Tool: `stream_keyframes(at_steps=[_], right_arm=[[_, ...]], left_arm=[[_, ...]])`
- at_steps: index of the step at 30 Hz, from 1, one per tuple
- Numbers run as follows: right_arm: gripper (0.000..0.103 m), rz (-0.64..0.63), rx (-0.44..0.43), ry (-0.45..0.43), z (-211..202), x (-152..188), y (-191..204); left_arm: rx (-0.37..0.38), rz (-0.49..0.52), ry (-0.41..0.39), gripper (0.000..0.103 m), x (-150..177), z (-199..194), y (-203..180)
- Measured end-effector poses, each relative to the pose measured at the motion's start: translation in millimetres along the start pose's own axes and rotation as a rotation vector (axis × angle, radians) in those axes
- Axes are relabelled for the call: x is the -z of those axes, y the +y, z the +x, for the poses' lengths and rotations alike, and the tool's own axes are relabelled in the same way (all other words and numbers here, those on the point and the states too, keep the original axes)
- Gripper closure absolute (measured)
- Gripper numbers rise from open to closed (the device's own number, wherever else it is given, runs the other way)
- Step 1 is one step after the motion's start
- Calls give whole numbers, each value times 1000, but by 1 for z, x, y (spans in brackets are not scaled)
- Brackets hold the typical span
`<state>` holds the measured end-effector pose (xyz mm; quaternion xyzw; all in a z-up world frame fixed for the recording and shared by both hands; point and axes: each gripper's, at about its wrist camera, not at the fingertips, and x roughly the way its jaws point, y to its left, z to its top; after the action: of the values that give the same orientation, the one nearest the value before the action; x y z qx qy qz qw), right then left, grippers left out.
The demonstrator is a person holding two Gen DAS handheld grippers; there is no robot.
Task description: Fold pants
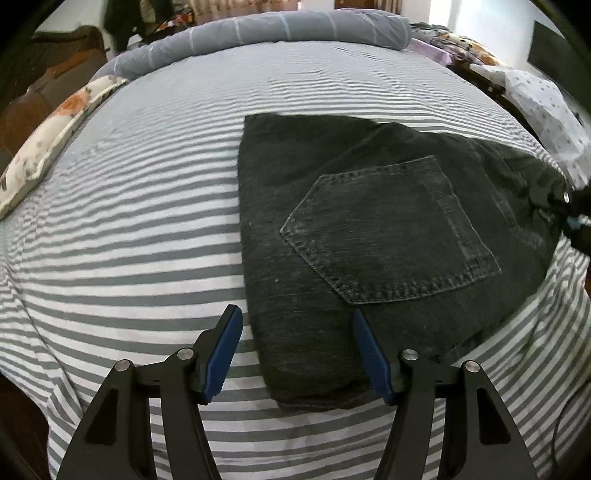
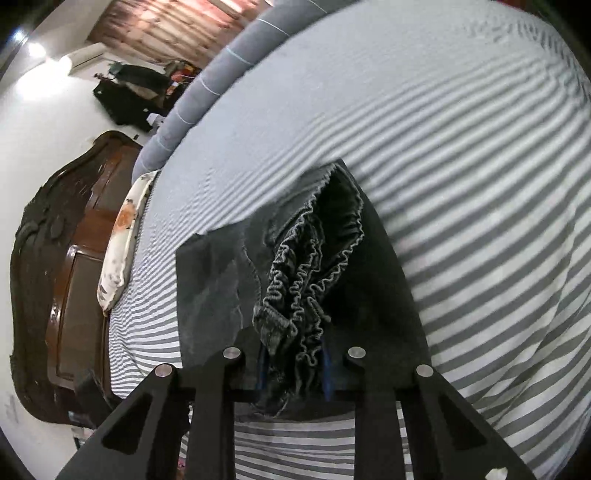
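Dark grey denim pants lie folded on the striped bed, back pocket facing up. My left gripper is open, its blue pads straddling the near left corner of the fold, just above the cloth. My right gripper is shut on the bunched, elastic waistband end of the pants and holds it raised off the bed. That gripper shows in the left wrist view at the far right edge, at the waistband.
A grey-and-white striped sheet covers the bed. A rolled grey blanket lies along the far edge. A floral pillow sits at the left by a dark wooden headboard. Patterned cloth lies at the right.
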<state>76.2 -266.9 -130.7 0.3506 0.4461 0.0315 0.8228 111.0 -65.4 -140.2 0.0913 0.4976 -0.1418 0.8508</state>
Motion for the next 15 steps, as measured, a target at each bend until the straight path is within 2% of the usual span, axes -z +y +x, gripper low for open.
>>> stream_keyframes(at_steps=[6, 10, 15], right_arm=[[84, 10, 32, -70, -26, -14, -13], [84, 61, 67, 18, -5, -4, -39], [82, 103, 82, 45, 11, 4, -60]], left_arm=[[20, 66, -11, 40, -3, -3, -23], [-15, 110, 4, 40, -2, 7, -37], [-15, 109, 19, 39, -4, 12, -35]])
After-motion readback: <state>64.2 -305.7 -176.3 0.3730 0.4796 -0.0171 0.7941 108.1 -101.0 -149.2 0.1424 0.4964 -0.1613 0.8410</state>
